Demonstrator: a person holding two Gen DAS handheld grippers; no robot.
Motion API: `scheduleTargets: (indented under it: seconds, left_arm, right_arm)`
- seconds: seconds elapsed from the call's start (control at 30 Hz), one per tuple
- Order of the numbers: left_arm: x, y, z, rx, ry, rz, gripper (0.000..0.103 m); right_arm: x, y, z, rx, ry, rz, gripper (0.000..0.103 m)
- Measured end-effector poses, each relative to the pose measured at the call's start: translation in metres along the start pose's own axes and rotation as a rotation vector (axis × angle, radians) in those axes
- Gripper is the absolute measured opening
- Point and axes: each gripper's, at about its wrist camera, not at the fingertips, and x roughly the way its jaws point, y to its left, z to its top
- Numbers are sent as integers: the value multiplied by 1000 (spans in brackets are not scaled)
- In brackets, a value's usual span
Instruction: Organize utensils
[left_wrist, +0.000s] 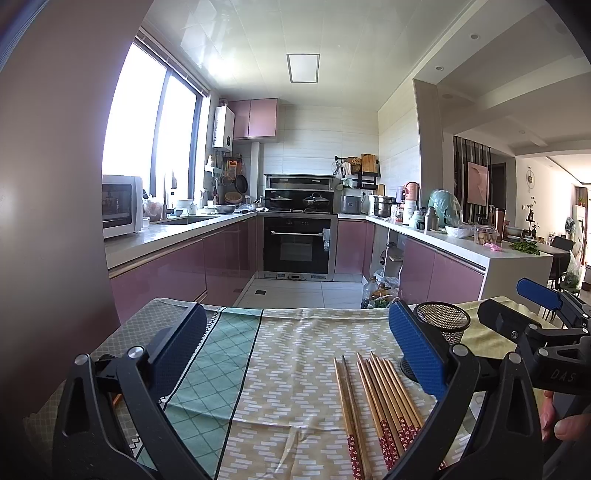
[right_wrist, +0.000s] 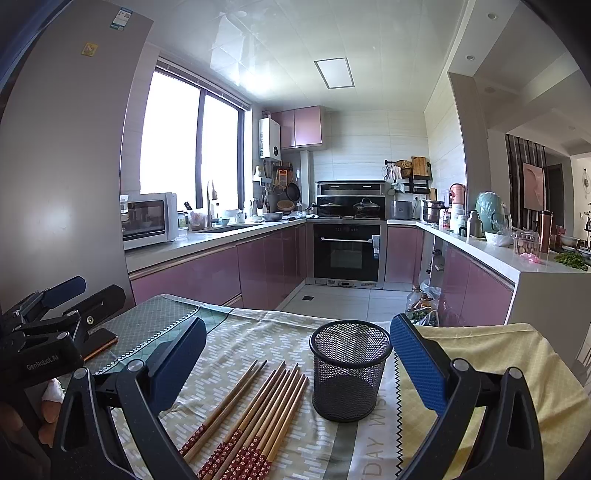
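Note:
Several wooden chopsticks (left_wrist: 376, 402) with red flowered ends lie side by side on the patterned tablecloth (left_wrist: 288, 369), in the right half of my left wrist view. A black mesh holder (right_wrist: 349, 373) stands upright and empty just right of the chopsticks (right_wrist: 255, 410); in the left wrist view the holder (left_wrist: 443, 325) is partly hidden behind my right finger. My left gripper (left_wrist: 295, 350) is open above the cloth, left of the chopsticks, holding nothing. My right gripper (right_wrist: 299, 362) is open too, its jaws wide either side of the holder and chopstick tips.
The table's far edge (right_wrist: 280, 314) drops to a tiled kitchen floor. A phone (right_wrist: 101, 345) lies at the table's left. A yellow cloth (right_wrist: 491, 369) covers the right side. Pink cabinets, an oven (right_wrist: 345, 254) and cluttered counters stand beyond.

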Motion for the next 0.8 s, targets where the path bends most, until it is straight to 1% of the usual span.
scheduleTargets:
  seconds: [0.8]
  left_arm:
    - [2,-1,-1,-2,3,-1,97]
  right_arm:
    - [2,-2,-2,8,3,-1,96]
